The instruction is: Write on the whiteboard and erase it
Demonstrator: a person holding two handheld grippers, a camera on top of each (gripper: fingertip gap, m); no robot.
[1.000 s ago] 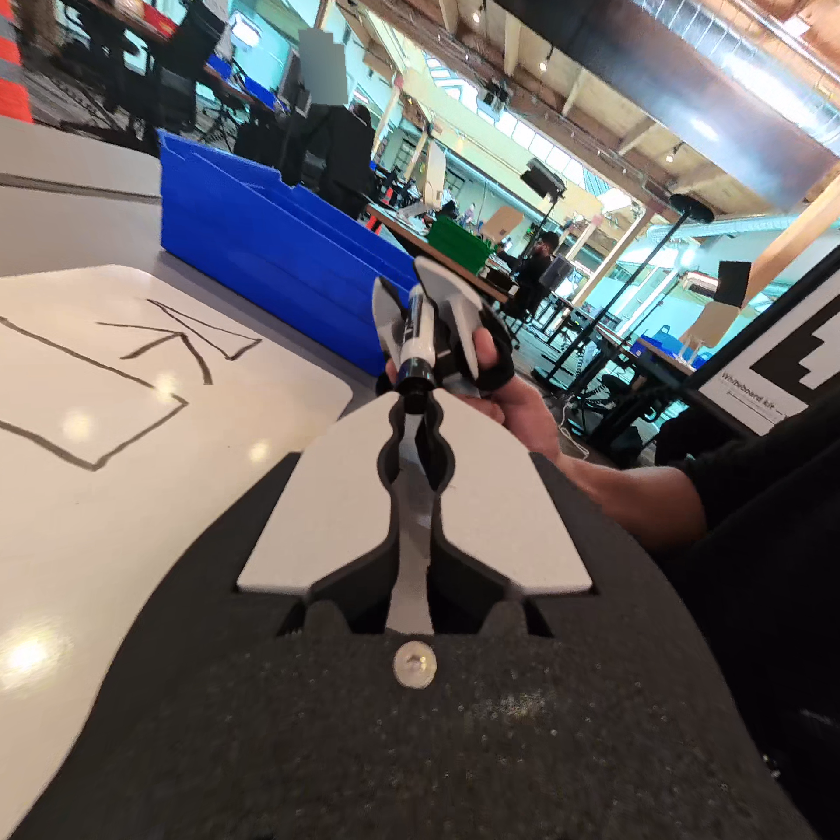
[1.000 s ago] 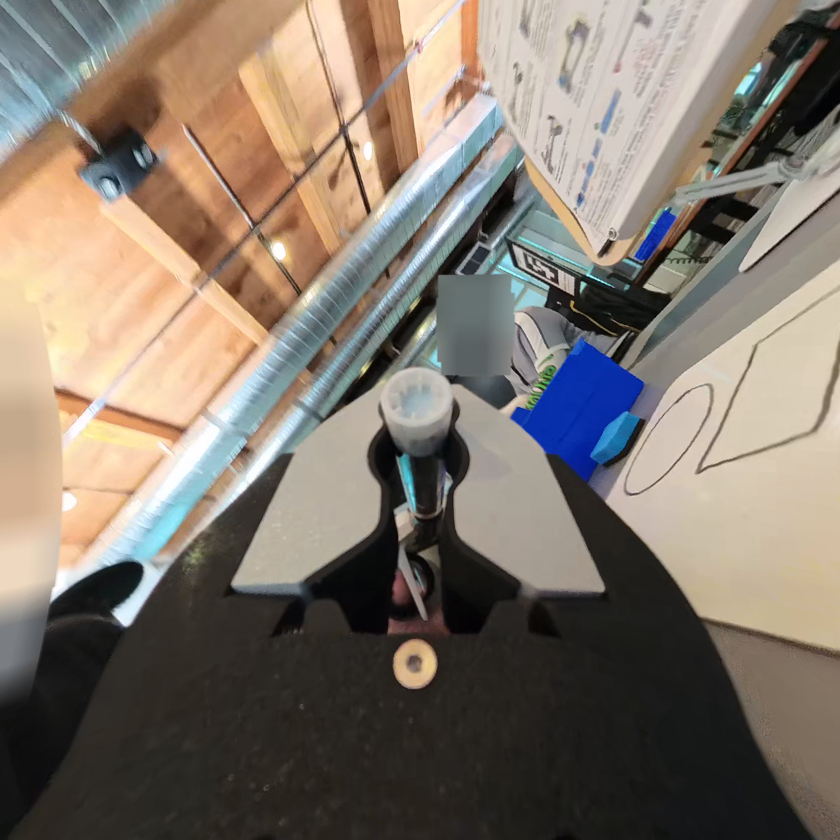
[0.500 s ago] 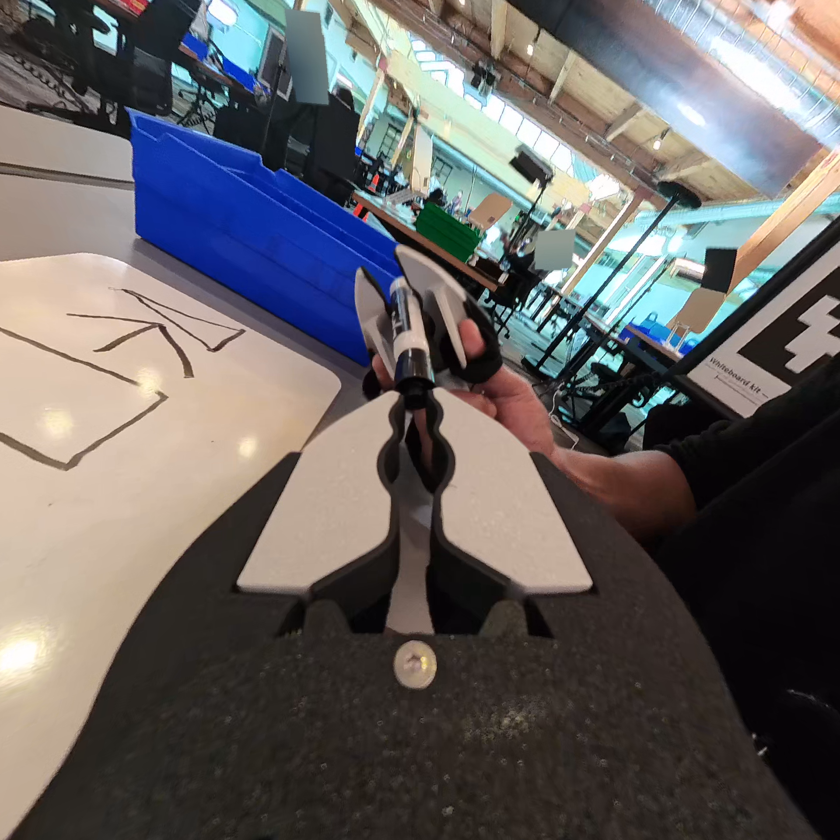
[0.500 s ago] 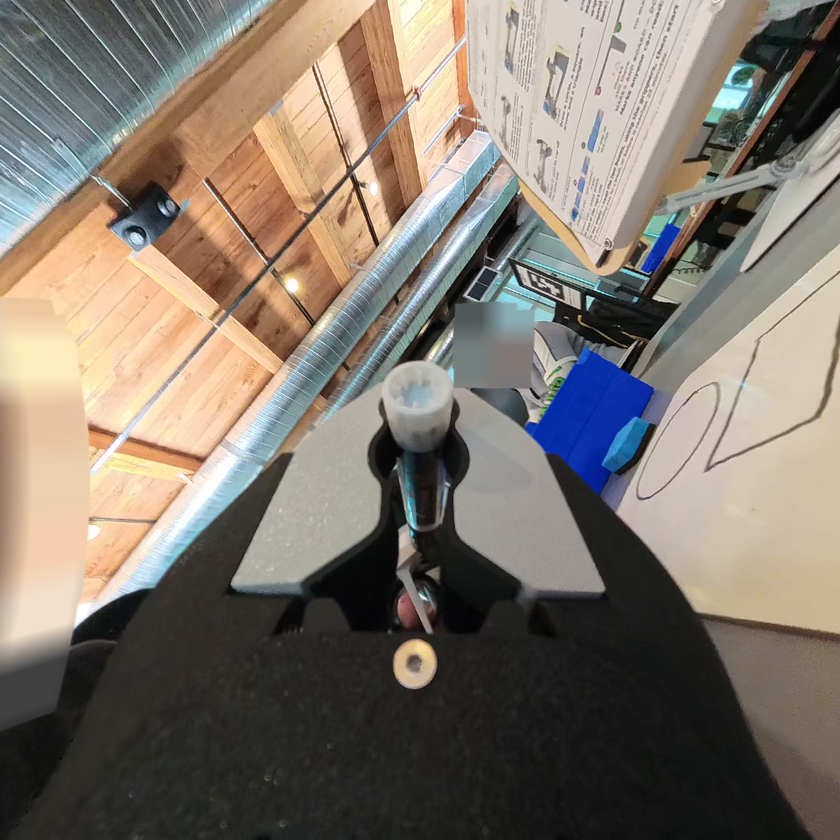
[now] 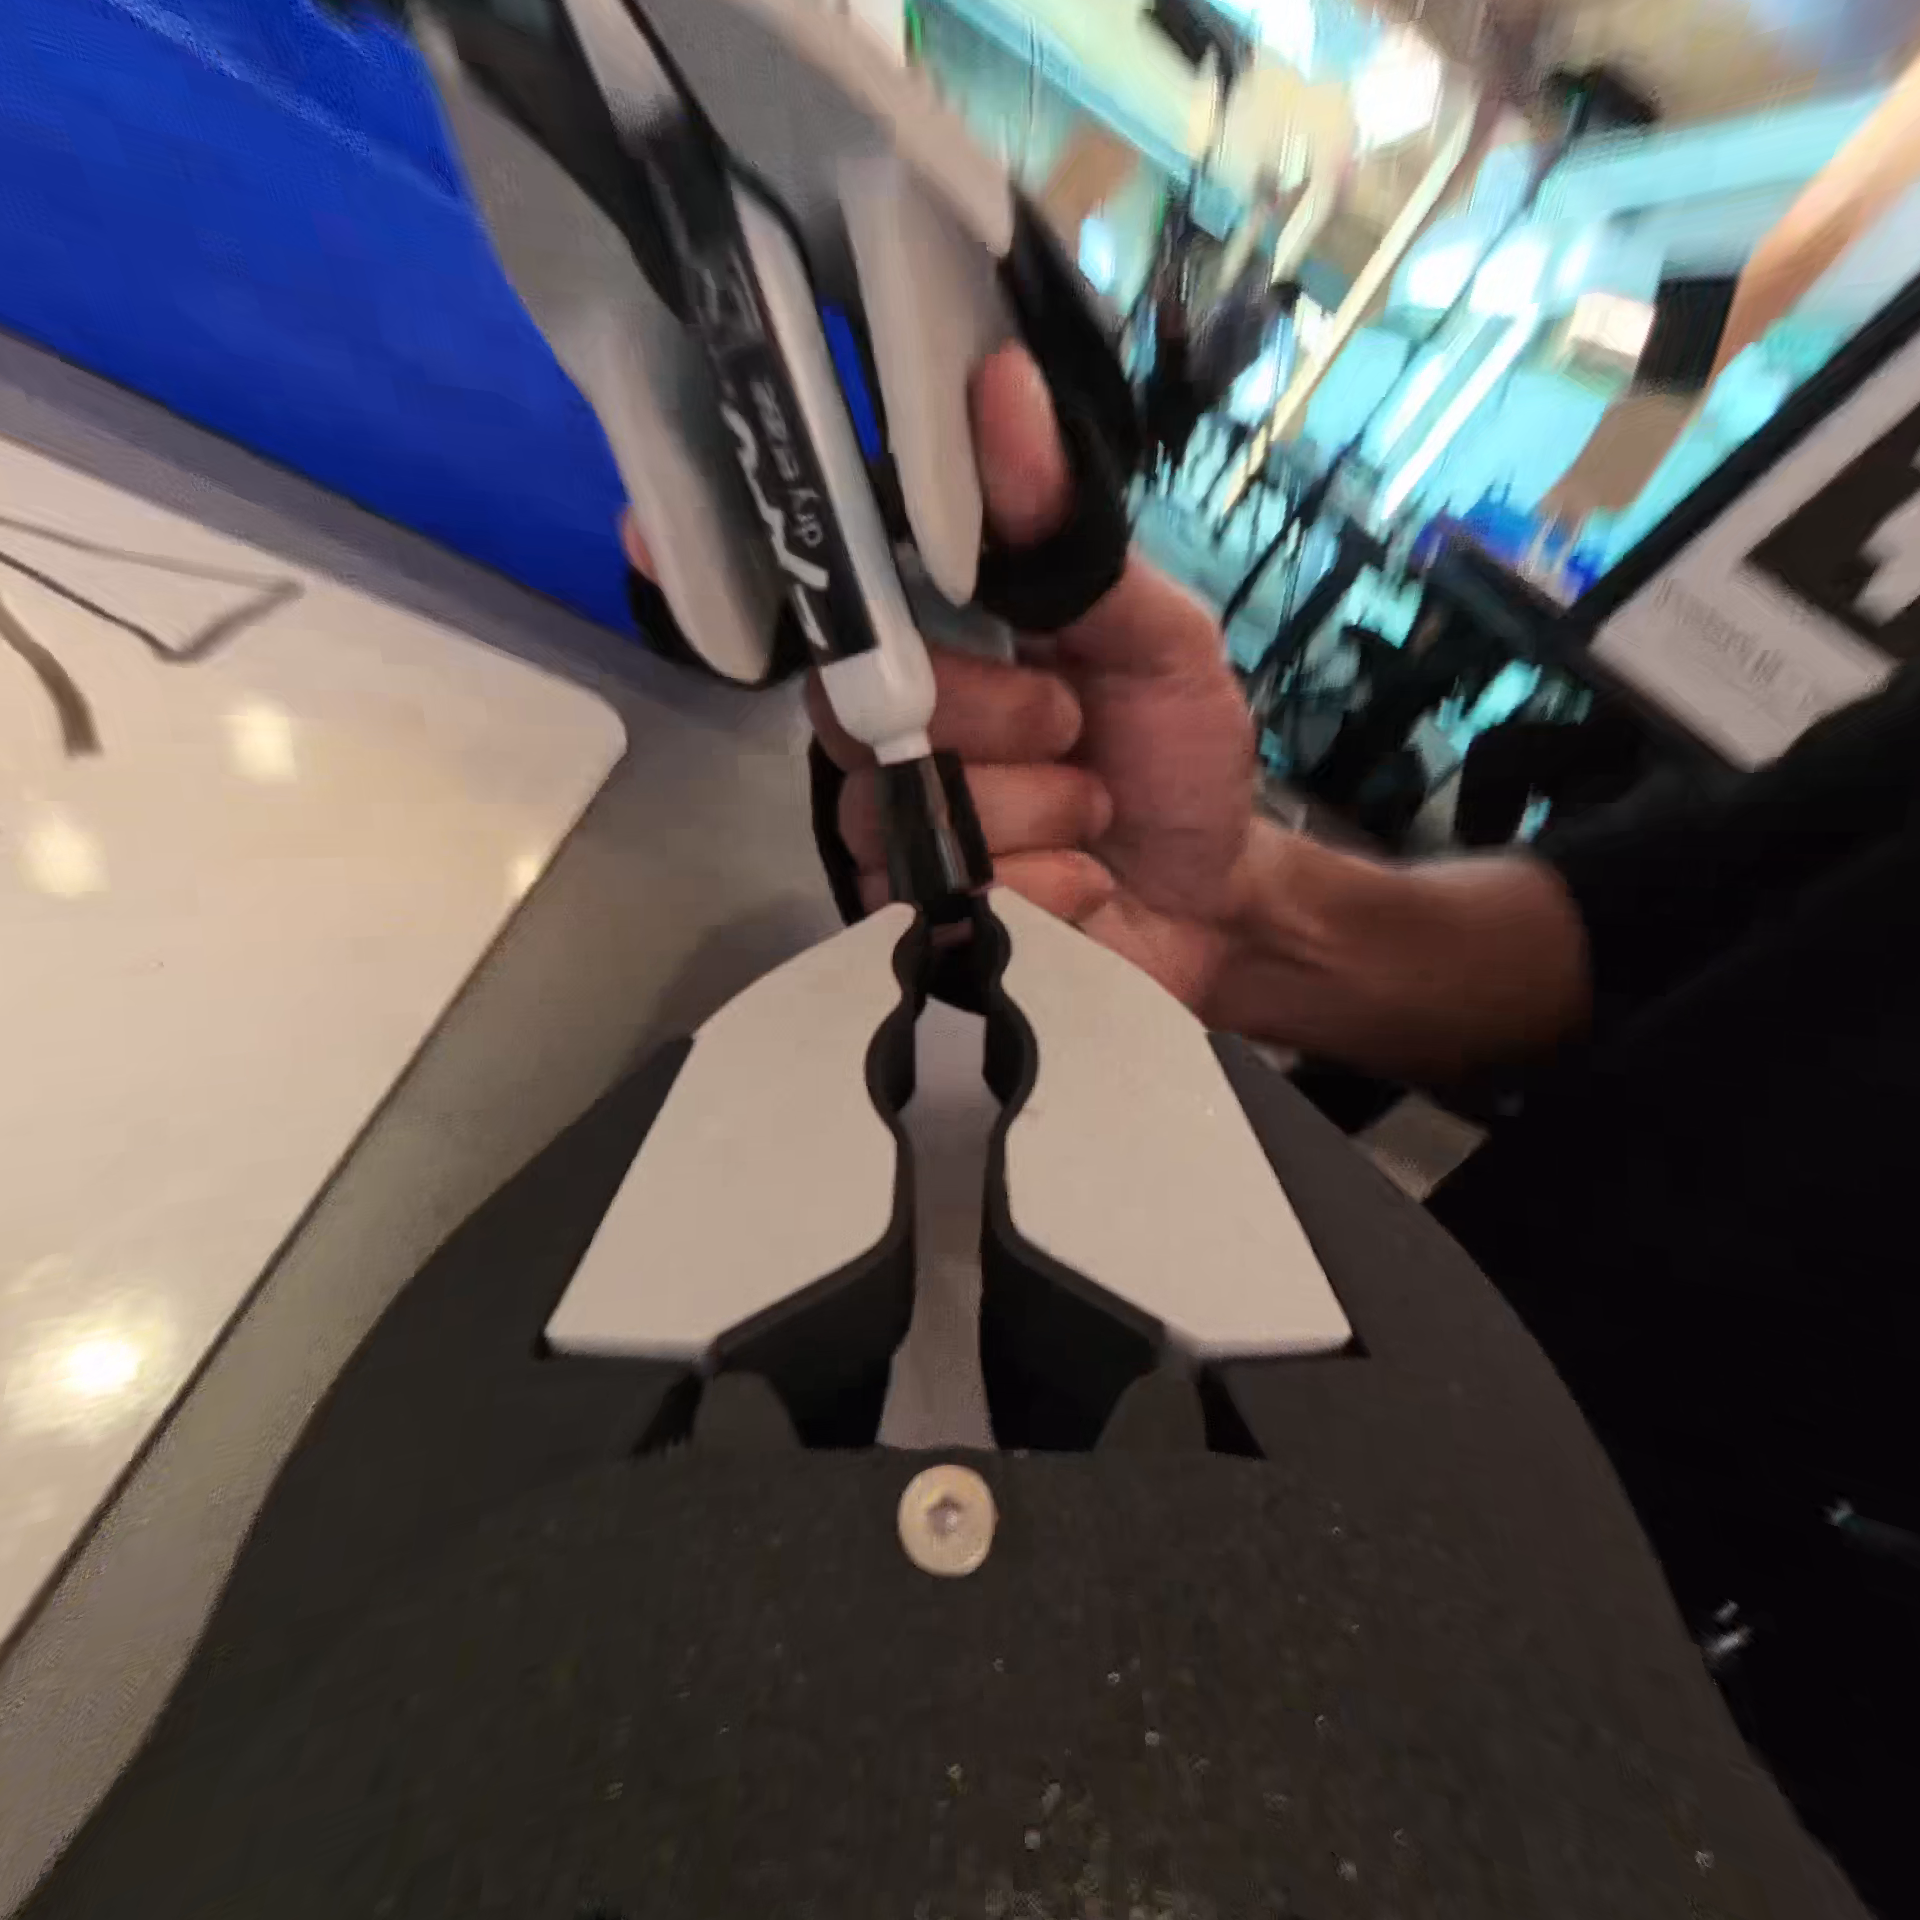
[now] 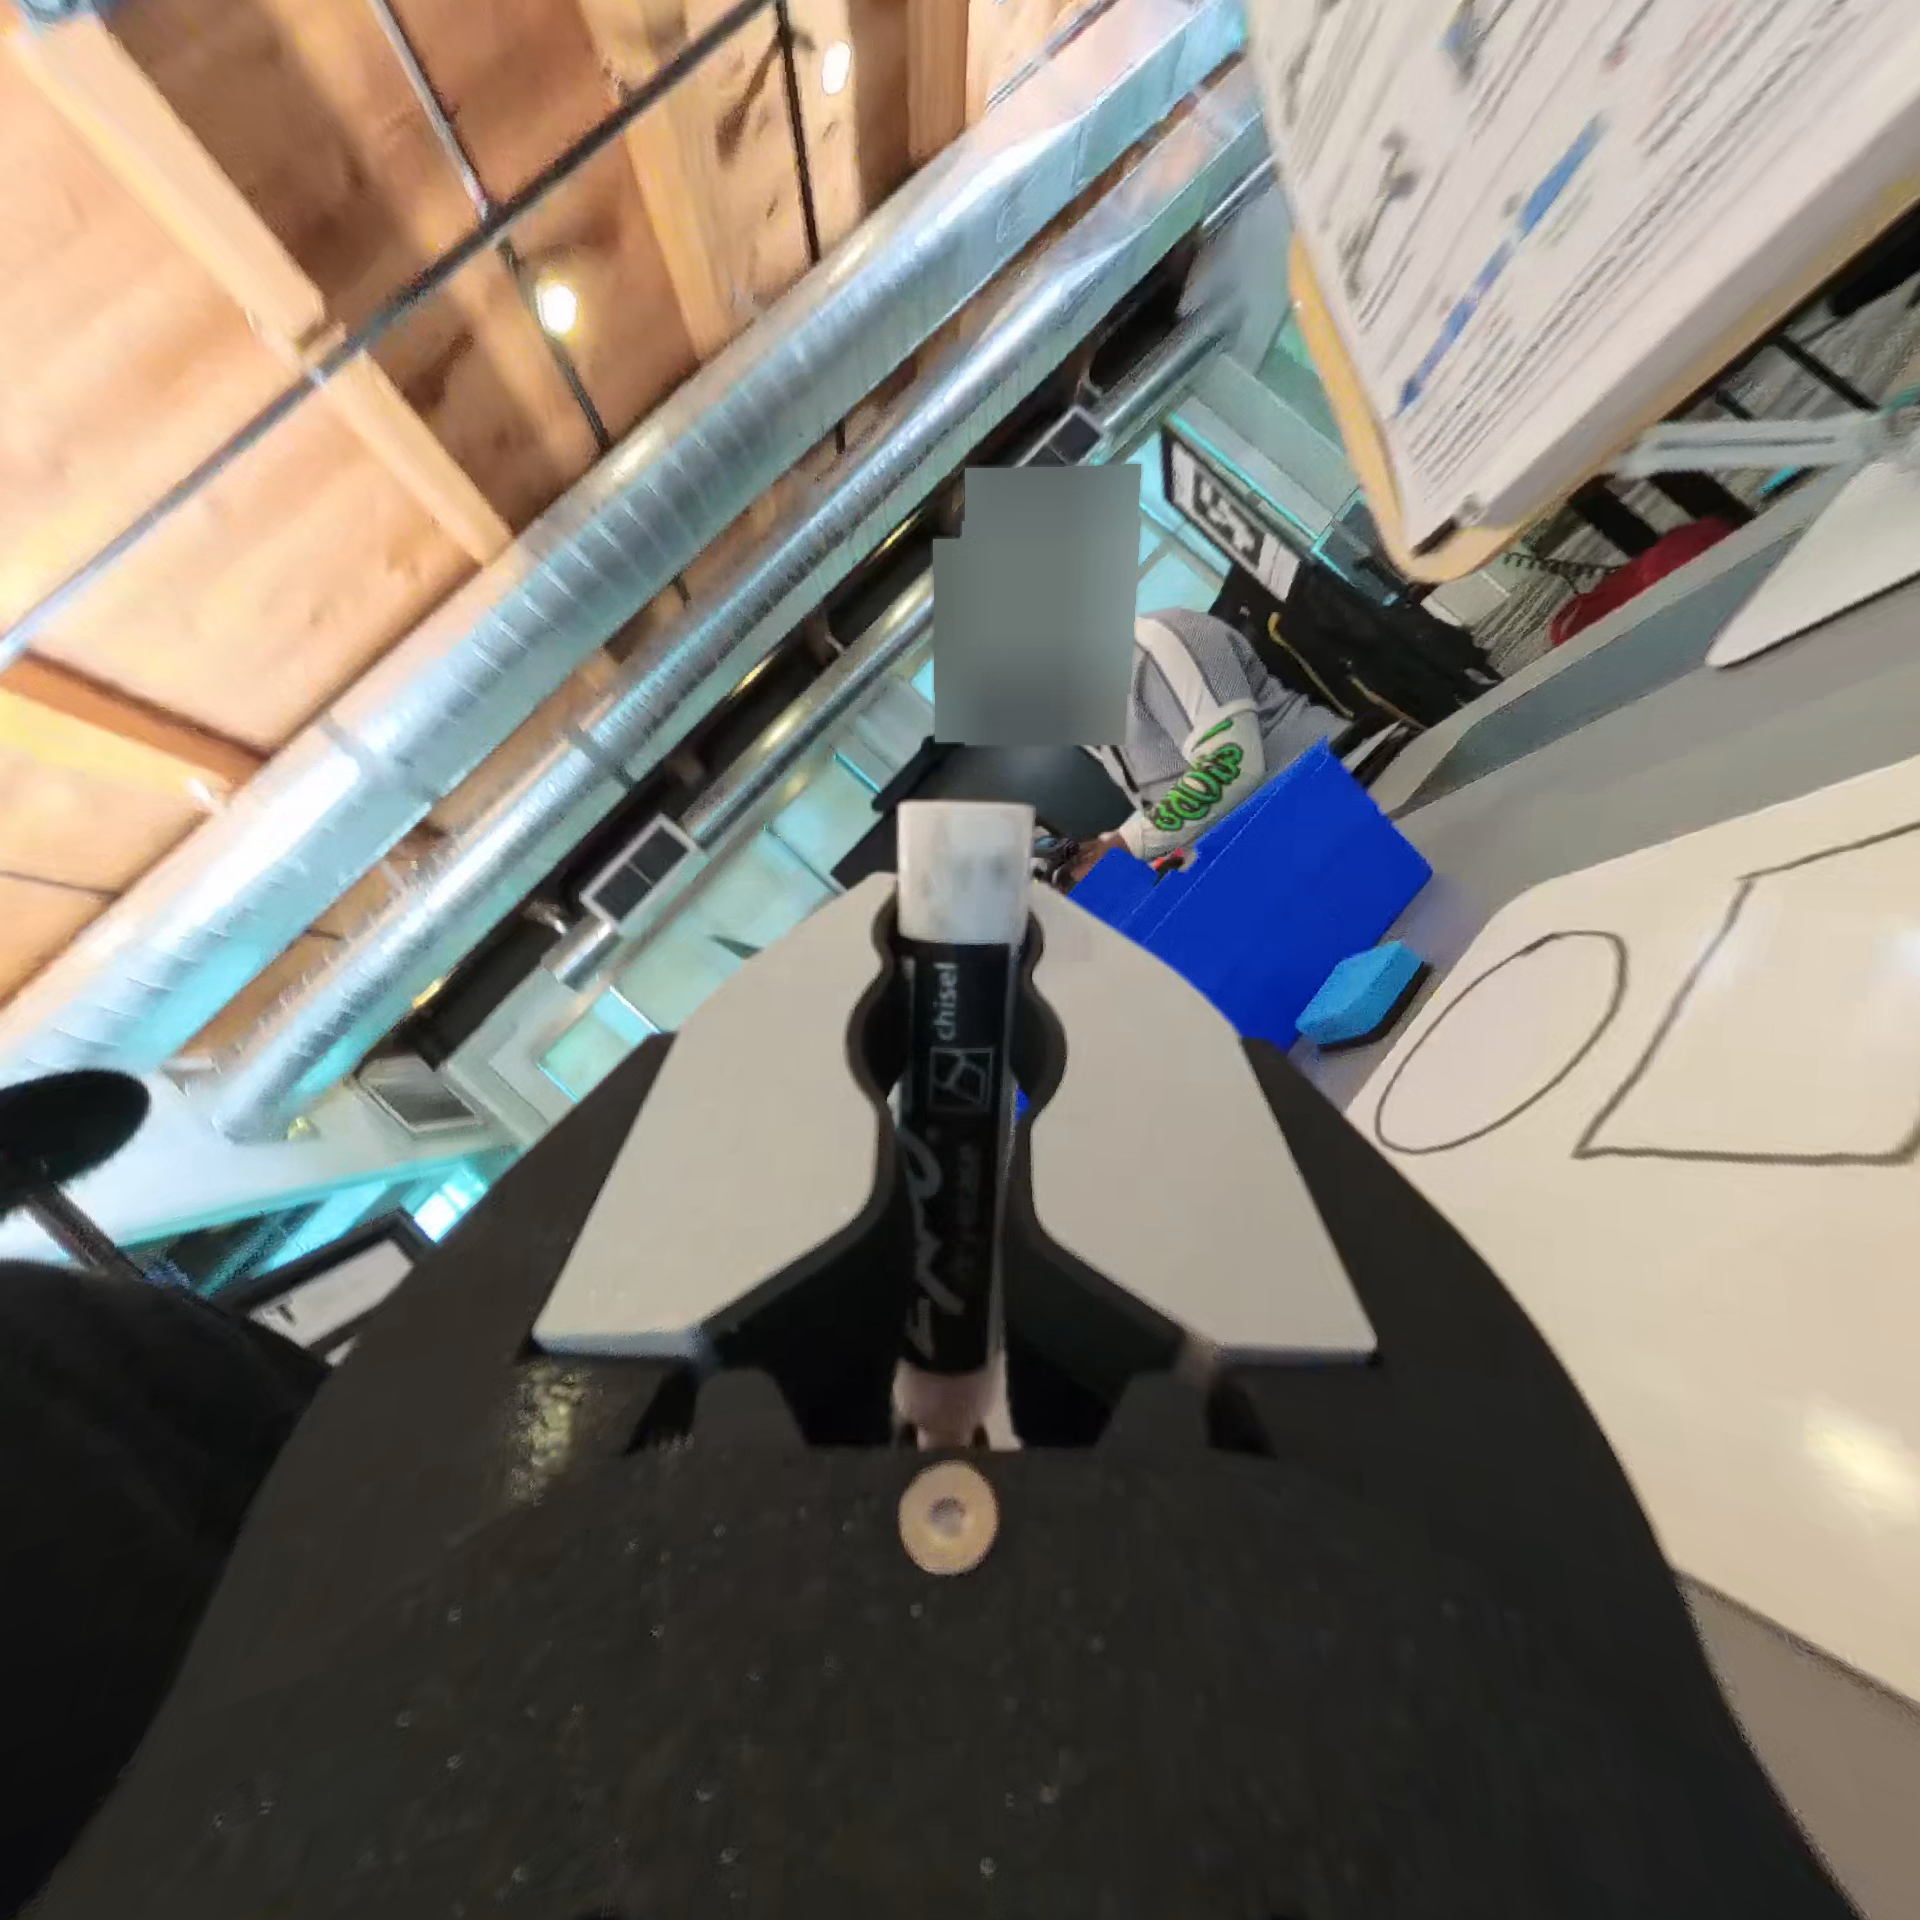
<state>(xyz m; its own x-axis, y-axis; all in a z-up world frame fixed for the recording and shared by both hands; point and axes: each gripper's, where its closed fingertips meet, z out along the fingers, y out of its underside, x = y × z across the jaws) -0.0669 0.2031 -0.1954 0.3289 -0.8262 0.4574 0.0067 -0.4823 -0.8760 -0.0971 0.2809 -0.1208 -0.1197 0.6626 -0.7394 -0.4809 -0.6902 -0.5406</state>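
Between your 2 grippers: marker [image 5: 821, 499] now pulled away from cap [image 5: 932, 831]. Left gripper [image 5: 951, 930] clamps cap; right gripper [image 6: 961, 904] clamps marker barrel. Whiteboard [image 6: 1662, 1299] shapes unerased; recapping incomplete.

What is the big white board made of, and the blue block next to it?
The flat white whiteboard with rounded corners looks like smooth, glossy coated board: ceiling lights reflect off it and black marker lines sit cleanly on top. The small blue block eraser looks like soft matte foam or felt over a dark base, though it is too far away to be sure.
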